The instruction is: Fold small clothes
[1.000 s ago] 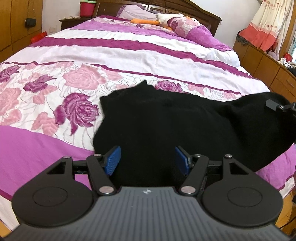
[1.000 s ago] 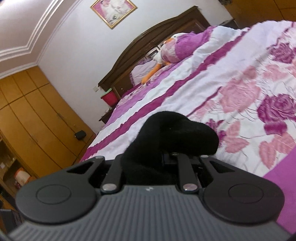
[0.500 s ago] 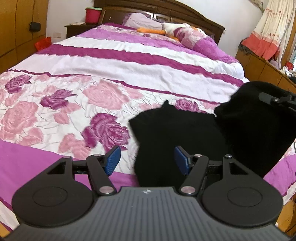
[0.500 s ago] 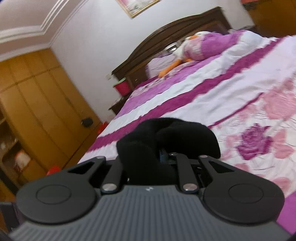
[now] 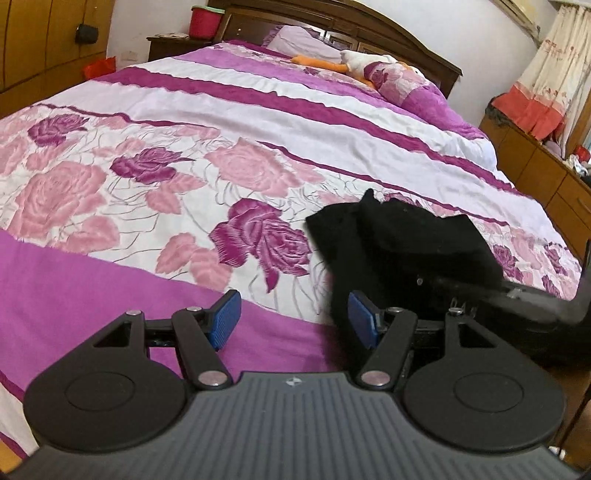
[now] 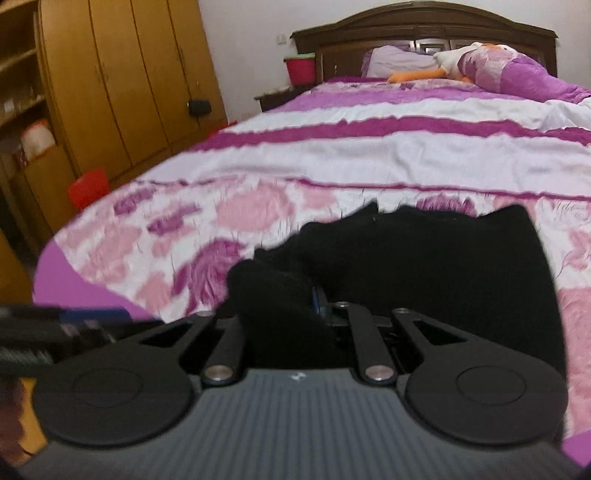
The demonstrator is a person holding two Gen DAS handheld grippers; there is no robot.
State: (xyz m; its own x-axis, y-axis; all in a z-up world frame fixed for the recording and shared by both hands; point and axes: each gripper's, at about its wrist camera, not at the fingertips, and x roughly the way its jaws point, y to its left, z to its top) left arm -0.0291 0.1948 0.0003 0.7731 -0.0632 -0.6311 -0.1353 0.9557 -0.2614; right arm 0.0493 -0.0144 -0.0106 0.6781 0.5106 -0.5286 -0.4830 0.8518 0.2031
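Left wrist view, left to right: wooden wardrobe (image 5: 48,40) along the left wall; red bucket (image 5: 204,22) on a nightstand beside the dark headboard (image 5: 369,22); bed (image 5: 147,140) covered by a bedspread with pink and purple roses and magenta stripes; stuffed duck (image 5: 354,62) and rolled purple blanket (image 5: 417,92) near the pillows; left claw (image 5: 293,319) spread wide over the magenta band at the bed's near edge, blue pads (image 5: 226,319) bare and holding nothing; black garment (image 5: 402,251) lying on the bedspread just right of centre, its near edge close beside the right-hand pad, touching or not unclear; blurred dark bar of the right claw at the garment's right side; low cabinets (image 5: 535,162) and an orange-and-cream curtain (image 5: 546,92) at far right.

Right wrist view, left to right: shelves and wardrobe (image 6: 122,81); red box (image 6: 88,188) on the floor; blurred left claw (image 6: 74,321) at the lower left edge; right claw (image 6: 291,314) closed on a bunched fold of the black garment (image 6: 424,266), cloth filling the gap between its fingers and covering most of them; remainder of the garment spread flat on the bed (image 6: 369,155) ahead and to the right, two pointed corners along its far edge; headboard, duck and blanket beyond.
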